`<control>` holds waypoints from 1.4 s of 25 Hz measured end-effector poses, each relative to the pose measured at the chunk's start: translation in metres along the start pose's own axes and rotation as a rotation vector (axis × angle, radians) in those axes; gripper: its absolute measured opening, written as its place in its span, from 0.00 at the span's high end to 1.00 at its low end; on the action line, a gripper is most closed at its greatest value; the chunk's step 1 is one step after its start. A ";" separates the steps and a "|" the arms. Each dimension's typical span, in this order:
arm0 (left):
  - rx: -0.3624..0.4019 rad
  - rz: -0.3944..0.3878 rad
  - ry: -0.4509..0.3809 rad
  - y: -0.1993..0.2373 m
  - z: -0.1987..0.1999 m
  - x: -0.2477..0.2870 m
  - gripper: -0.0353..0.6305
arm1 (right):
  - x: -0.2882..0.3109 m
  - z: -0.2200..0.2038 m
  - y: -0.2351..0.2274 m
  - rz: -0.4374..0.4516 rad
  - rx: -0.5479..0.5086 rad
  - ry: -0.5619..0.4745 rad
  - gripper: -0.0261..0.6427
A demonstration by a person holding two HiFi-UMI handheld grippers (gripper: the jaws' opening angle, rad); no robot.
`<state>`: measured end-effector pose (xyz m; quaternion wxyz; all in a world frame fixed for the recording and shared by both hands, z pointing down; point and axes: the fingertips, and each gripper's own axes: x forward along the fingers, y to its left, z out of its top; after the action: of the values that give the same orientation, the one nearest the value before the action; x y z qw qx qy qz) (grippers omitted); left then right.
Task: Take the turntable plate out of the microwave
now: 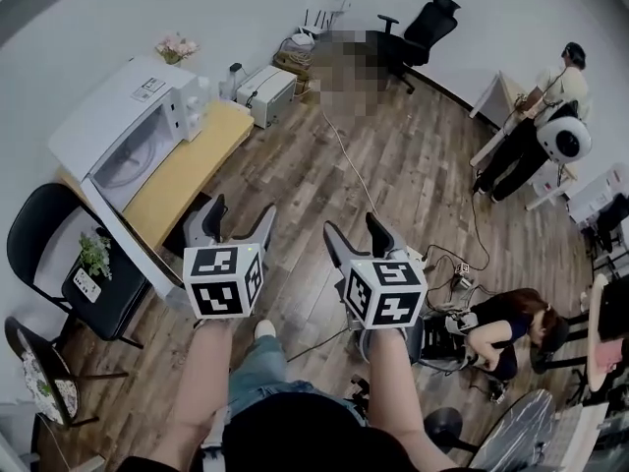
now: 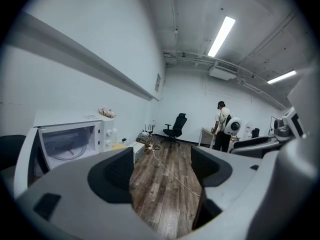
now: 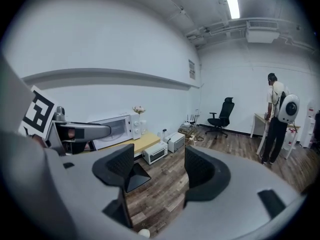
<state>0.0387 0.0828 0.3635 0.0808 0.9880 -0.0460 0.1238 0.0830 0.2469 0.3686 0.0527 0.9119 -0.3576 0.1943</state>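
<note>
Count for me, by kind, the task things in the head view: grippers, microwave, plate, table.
grippers: 2, the left gripper and the right gripper, both open
microwave: 1, door open
plate: 1, inside the microwave
table: 1
Total: 5

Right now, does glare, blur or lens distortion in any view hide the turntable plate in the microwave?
Head view: fisheye bends the walls, light even, the turntable plate reads clearly inside the microwave. Left gripper view: dark vignette, ceiling light blown out, plate pale but visible. Right gripper view: heavy barrel distortion, microwave small, plate not discernible.
</note>
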 end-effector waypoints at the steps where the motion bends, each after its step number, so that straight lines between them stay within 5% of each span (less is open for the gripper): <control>1: -0.008 0.015 -0.001 0.006 0.002 0.009 0.40 | 0.012 0.006 -0.002 0.010 -0.004 -0.001 0.47; 22: -0.112 0.350 0.046 0.136 0.009 0.088 0.40 | 0.192 0.054 0.016 0.264 -0.073 0.061 0.51; 35: -0.253 0.647 -0.003 0.208 0.030 0.129 0.41 | 0.328 0.126 0.031 0.546 -0.181 0.037 0.51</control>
<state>0.1471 -0.1359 0.3986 0.1591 0.9045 -0.3720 0.1351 0.3216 -0.0130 0.3804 0.0863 0.7698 -0.6047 0.1851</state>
